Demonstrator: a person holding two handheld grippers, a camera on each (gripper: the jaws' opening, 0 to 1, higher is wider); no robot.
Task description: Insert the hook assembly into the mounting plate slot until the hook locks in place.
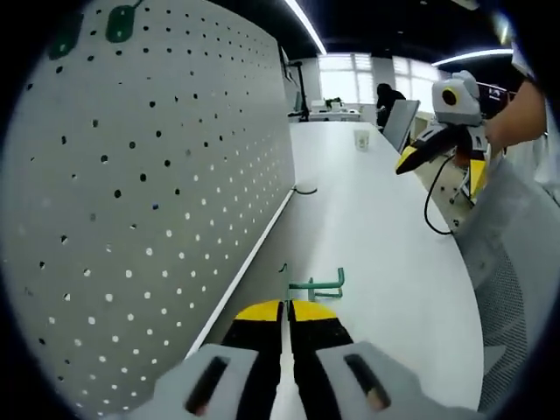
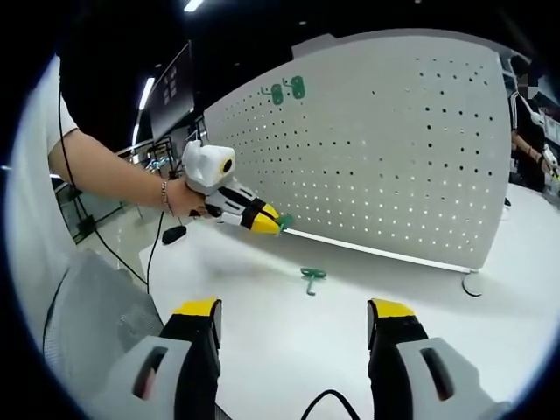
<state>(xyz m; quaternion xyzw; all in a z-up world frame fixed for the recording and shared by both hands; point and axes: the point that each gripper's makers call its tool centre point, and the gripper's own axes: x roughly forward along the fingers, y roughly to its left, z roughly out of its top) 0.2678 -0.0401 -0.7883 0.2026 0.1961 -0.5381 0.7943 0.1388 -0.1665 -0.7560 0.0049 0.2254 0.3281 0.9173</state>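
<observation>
A white pegboard [image 1: 157,192] [image 2: 385,157] stands on the white table [image 1: 376,236] [image 2: 262,341]. Two green mounting plates [image 1: 120,24] [image 2: 297,87] hang near its top edge. My left gripper [image 1: 287,308] [image 2: 278,224] is shut near the board's foot, with a thin green hook part [image 1: 284,273] [image 2: 284,222] sticking out of its yellow tips. A green hook [image 1: 317,284] shows just past those tips. Another green hook [image 2: 311,276] lies on the table below the left gripper. My right gripper [image 2: 293,319] [image 1: 442,166] is open and holds nothing, well back from the board.
A cup [image 1: 361,138] and a laptop [image 1: 401,122] stand far down the table. A black cable [image 1: 304,189] lies by the pegboard's base, and the board's round foot [image 2: 472,284] rests on the table. A mesh chair [image 2: 96,315] sits at the table edge.
</observation>
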